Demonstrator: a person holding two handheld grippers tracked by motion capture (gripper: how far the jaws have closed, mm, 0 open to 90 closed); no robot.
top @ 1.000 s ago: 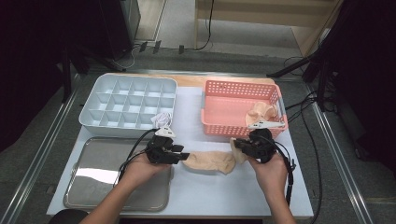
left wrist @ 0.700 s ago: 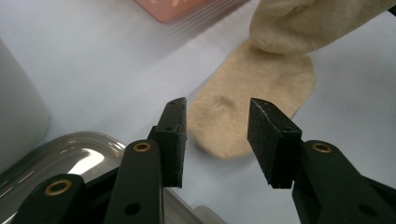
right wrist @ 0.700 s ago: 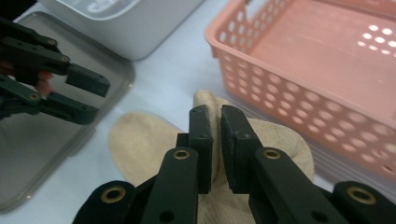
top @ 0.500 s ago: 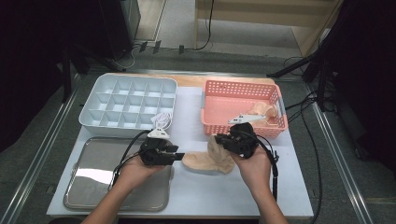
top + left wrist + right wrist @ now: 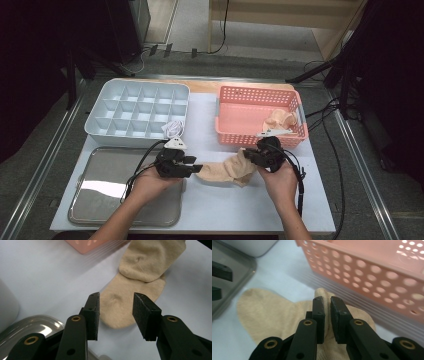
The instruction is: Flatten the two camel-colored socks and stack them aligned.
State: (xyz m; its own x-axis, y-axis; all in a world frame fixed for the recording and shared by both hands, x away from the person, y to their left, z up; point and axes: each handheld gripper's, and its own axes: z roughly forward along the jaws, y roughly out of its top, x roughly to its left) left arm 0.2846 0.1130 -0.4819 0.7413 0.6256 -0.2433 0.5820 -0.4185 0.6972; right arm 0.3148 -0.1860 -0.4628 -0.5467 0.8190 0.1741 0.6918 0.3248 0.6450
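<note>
Two tongs at work, lower middle of the high view. Our right tongs (image 5: 326,302) pinch a fold of the beige sock (image 5: 227,171), jaws just easing apart. Our left tongs (image 5: 116,315) stand parted over its toe, gripping nothing. Sock lies on the worktop (image 5: 220,210), below the pink basket (image 5: 250,137).

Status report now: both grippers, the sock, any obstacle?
Left gripper open, jaws over sock toe. Right gripper pinching a fold of the beige sock, jaws just easing. Sock folded on the table. Pink basket close behind, nothing blocking.
</note>
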